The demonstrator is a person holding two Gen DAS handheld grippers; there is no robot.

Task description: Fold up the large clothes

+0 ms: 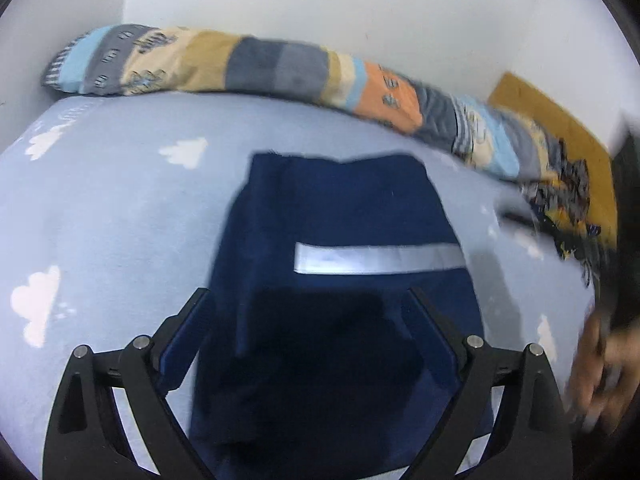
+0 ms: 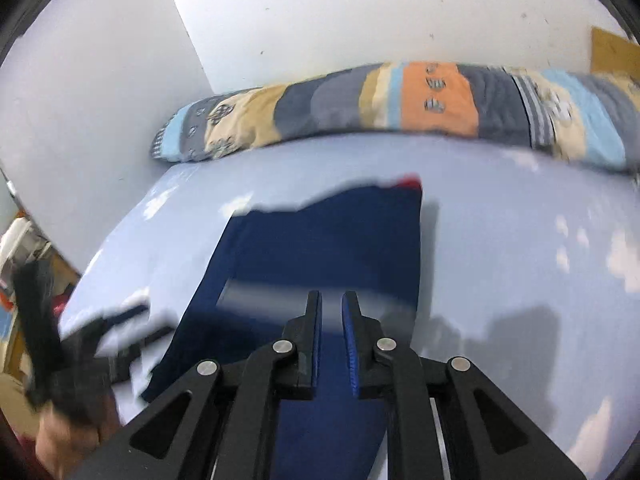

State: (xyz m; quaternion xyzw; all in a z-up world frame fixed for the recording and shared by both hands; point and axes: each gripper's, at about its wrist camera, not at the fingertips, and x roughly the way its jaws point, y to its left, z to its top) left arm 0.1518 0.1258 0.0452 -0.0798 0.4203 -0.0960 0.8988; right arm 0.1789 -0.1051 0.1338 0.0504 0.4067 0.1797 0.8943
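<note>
Two grippers hang over one navy garment [image 1: 340,280] that lies folded into a tall rectangle on the bed [image 1: 120,220], whose pale blue sheet is printed with white clouds. A grey reflective stripe [image 1: 376,258] runs across the garment's middle, and in the right wrist view a bit of red [image 2: 408,181] shows at its far corner.

The left gripper [image 1: 308,292] is above the near end of the garment with its jaws spread wide and nothing between them. The right gripper [image 2: 331,300] sits over the stripe area, its jaws drawn close with a narrow gap left; I see no cloth caught between them. Both views are blurred, most of all at the edges.

Along the far side of the bed, against the white wall [image 1: 360,8], lies a long patchwork bolster [image 1: 256,66] in blue, grey, tan and orange. Beyond its right end a brown board [image 1: 560,128] leans at the wall.
</note>
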